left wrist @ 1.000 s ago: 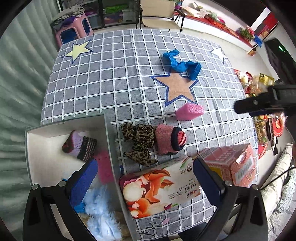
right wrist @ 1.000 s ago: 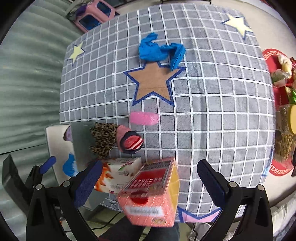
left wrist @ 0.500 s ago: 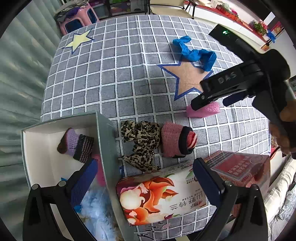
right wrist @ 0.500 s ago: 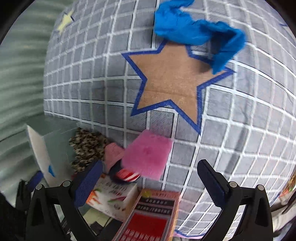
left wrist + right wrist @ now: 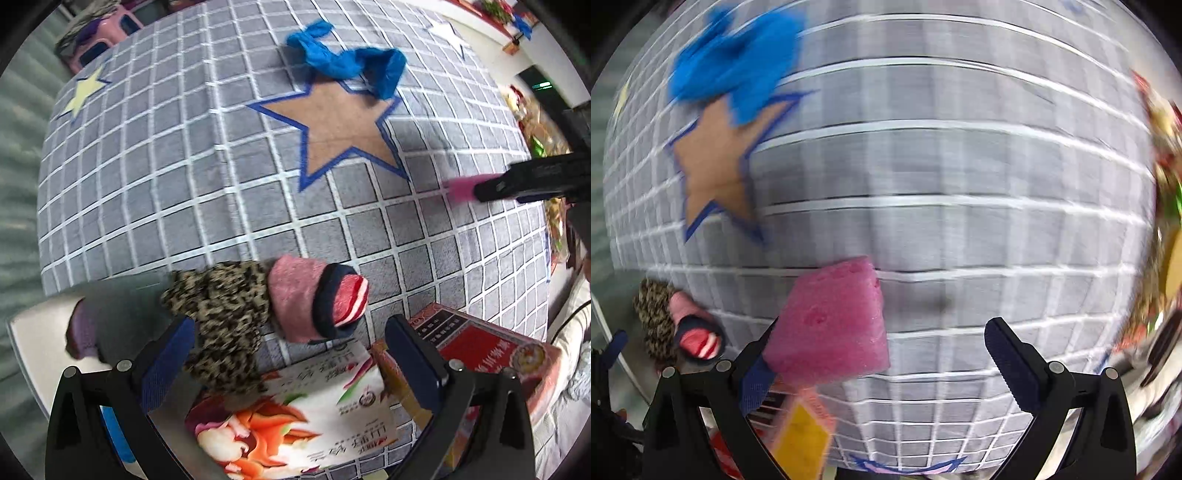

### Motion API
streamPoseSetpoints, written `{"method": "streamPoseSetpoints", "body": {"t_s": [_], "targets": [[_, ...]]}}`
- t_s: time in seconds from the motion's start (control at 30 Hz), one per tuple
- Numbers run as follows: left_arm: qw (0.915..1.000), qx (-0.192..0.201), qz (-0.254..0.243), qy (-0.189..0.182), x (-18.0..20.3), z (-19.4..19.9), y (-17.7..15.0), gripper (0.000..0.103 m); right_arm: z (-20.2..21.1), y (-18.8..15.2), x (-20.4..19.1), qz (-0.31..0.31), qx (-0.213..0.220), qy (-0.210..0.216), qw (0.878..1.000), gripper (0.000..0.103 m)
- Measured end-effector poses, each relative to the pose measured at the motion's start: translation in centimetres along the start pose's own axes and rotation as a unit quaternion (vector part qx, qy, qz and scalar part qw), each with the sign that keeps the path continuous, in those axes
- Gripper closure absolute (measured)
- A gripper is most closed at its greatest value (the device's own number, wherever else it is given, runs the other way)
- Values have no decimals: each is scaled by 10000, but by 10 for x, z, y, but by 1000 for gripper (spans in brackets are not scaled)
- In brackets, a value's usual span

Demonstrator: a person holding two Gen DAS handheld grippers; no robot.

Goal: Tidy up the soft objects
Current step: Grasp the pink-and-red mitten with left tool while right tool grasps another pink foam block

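Motion blur smears the left wrist view's right side, where the right claw [image 5: 480, 190] shows only as a dark bar with a pink sponge [image 5: 460, 186] at its tip. The left claw [image 5: 288, 350] hangs wide open and empty over a leopard-print cloth [image 5: 221, 310], a pink sock [image 5: 314, 295] and a tissue pack [image 5: 295, 413]. A white box [image 5: 26, 332] is cut off at the near left tabletop corner; its contents are mostly hidden.

The right wrist view is heavily blurred. The sponge [image 5: 831, 321] rests against the left finger [image 5: 757, 369], the jaws spread wide; whether it is gripped I cannot tell. A blue cloth [image 5: 738, 70] lies by the star [image 5: 716, 162].
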State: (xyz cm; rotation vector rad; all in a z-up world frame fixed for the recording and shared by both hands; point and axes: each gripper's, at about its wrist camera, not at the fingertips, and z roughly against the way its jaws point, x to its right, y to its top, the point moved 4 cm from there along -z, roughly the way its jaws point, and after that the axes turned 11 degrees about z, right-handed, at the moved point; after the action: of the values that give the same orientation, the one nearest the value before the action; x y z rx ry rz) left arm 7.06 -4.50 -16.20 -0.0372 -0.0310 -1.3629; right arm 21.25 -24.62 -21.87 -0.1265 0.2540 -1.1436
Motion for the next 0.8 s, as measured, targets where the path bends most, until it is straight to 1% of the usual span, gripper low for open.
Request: {"method": "streamPoseSetpoints", "body": {"t_s": [0.07, 0.17, 0.27, 0.3, 0.37, 0.43, 0.47, 0.5, 0.57, 0.63, 0.7, 0.77, 0.8], "targets": [[9999, -110, -32, -21, 3, -6, 2, 0, 7, -7, 13, -150, 329, 230, 9991, 0], [9996, -266, -24, -32, 7, -14, 6, 0, 15, -12, 10, 113, 660, 422, 9969, 0], [9991, -423, -1, -15, 9, -21, 10, 0, 10, -11, -2, 368, 740, 463, 9955, 0], [9988, -489, 12, -11, 11, -24, 11, 0, 7, -10, -2, 339, 727, 494, 9955, 0], [9980, -611, 103, -78, 12, -29, 16, 0, 0, -9, 1, 93, 664, 691, 9954, 0], [9969, -740, 226, -112, 12, -35, 20, 0, -6, -6, 13, -95, 642, 818, 9945, 0], [9967, -771, 248, -84, 12, -37, 21, 0, -8, -4, 18, -154, 614, 856, 9943, 0], [9967, -780, 233, -49, 12, -38, 23, 0, -5, 2, 15, -207, 552, 889, 9943, 0], [9966, -795, 198, -25, 14, -38, 25, 0, -10, -2, 20, -238, 496, 954, 9939, 0], [9965, -817, 179, -28, 20, -40, 24, 0, -13, -8, 21, -245, 490, 922, 9942, 0], [9962, -855, 171, -22, 29, -44, 24, 0, -10, -14, 20, -220, 598, 787, 9949, 0], [9961, -868, 128, -5, 42, -47, 26, 0, -9, -21, 16, -48, 727, 587, 9956, 0], [9961, -873, 95, 17, 53, -52, 26, 0, -11, -26, 8, 50, 749, 540, 9957, 0]]}}
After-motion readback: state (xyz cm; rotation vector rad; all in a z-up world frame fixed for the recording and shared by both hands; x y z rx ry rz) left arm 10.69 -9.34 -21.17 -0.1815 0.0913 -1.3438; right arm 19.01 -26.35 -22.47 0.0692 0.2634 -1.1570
